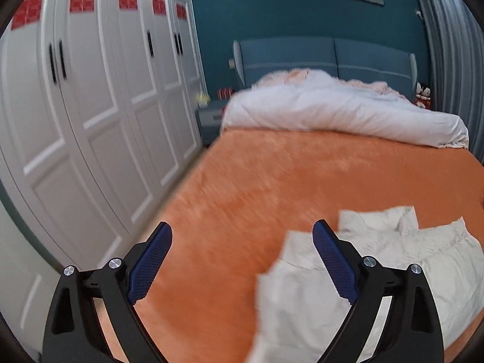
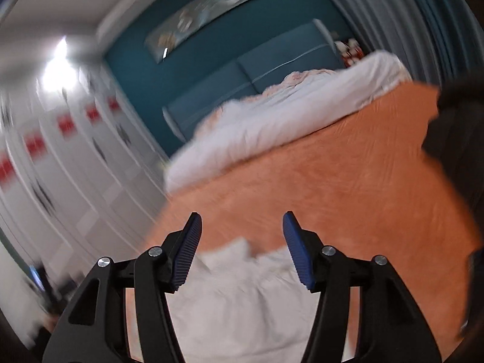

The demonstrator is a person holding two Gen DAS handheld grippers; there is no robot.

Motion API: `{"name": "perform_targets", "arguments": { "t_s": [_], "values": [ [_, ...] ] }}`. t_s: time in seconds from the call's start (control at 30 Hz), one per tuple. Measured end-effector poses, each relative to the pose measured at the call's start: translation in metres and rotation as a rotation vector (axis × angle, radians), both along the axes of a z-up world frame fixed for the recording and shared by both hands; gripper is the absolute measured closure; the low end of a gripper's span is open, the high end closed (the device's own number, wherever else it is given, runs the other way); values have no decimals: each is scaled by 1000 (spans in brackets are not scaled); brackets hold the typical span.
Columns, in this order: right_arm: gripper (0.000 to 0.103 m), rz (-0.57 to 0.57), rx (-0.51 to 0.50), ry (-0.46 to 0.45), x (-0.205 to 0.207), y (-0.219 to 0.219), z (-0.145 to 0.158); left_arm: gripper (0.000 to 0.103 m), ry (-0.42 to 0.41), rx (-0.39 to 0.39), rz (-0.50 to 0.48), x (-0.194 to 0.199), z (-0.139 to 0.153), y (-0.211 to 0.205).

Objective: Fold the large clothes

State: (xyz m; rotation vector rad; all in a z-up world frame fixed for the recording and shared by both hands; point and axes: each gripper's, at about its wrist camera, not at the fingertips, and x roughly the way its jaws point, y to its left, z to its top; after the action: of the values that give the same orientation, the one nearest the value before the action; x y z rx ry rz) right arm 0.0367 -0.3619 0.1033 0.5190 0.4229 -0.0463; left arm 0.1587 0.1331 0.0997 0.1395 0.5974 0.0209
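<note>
Both sets of jaws apart, empty, above white garment [image 1: 378, 272] crumpled on orange bed [image 1: 257, 181] near foot edge. Left gripper [image 1: 242, 260] off to garment's side, right gripper [image 2: 242, 248] over it. Risk: heavy blur, likely snagging several bunched layers, skewing fold.

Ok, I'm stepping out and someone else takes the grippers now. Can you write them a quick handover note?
Left gripper: open, empty, above the orange bedspread.
Right gripper: open, empty, over the white garment.
Garment: lying rumpled on the near part of the bed, below the bunched white duvet at the headboard end.
Done: no neat fold visible.
Left: grasp, spread flat, fold.
</note>
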Motion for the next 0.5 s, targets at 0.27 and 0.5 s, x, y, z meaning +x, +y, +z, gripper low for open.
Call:
{"name": "perform_targets", "arguments": {
  "t_s": [0.27,0.5],
  "values": [
    [57,95,-288,202,71,97,-76,11,113,-90,46,32,-72,-66],
    [59,101,-340,296,120,112,-120,11,157,-15,85,67,-117,-96]
  ]
}}
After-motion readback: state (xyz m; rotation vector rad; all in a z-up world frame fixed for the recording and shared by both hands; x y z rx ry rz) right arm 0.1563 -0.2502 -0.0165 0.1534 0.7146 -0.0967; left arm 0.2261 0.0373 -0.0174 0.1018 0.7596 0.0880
